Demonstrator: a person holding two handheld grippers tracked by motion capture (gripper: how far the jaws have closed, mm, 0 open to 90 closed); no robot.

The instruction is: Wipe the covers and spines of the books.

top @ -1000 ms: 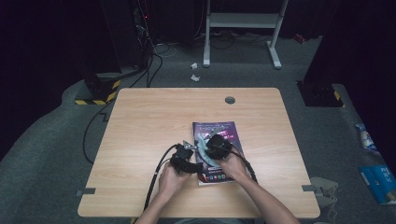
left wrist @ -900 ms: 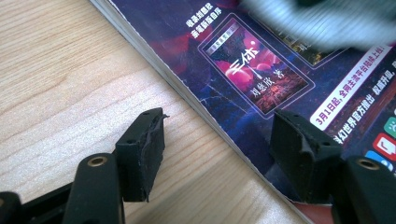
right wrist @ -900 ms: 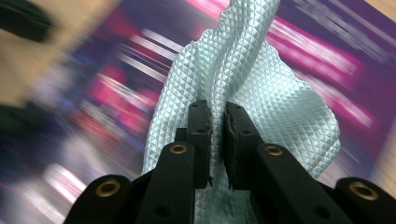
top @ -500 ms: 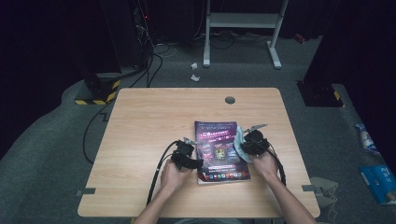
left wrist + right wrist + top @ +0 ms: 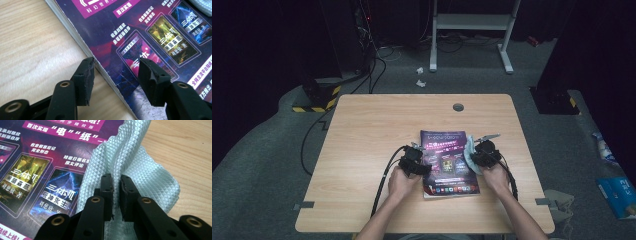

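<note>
A purple magazine (image 5: 447, 162) lies flat on the wooden table (image 5: 377, 130), near the front. My left gripper (image 5: 418, 162) rests at its left edge. In the left gripper view its jaws (image 5: 116, 62) stand astride that edge of the magazine (image 5: 140, 32), one fingertip on the wood and one on the cover; they have just been closing and stand apart. My right gripper (image 5: 479, 152) sits at the magazine's right edge, shut on a pale blue quilted cloth (image 5: 470, 156). The cloth (image 5: 147, 170) bunches up between the right gripper's (image 5: 116, 178) pads and drapes over the cover (image 5: 37, 157).
A round cable hole (image 5: 458, 107) sits at the table's far side. A black cable (image 5: 384, 177) trails from the left gripper off the front edge. A white metal stand (image 5: 472, 22) and dark equipment stand on the floor behind; packets (image 5: 617, 195) lie on the floor at right.
My right gripper has slid right with the cloth, from the middle of the cover to the magazine's right edge. The left hand has stayed at the left edge.
</note>
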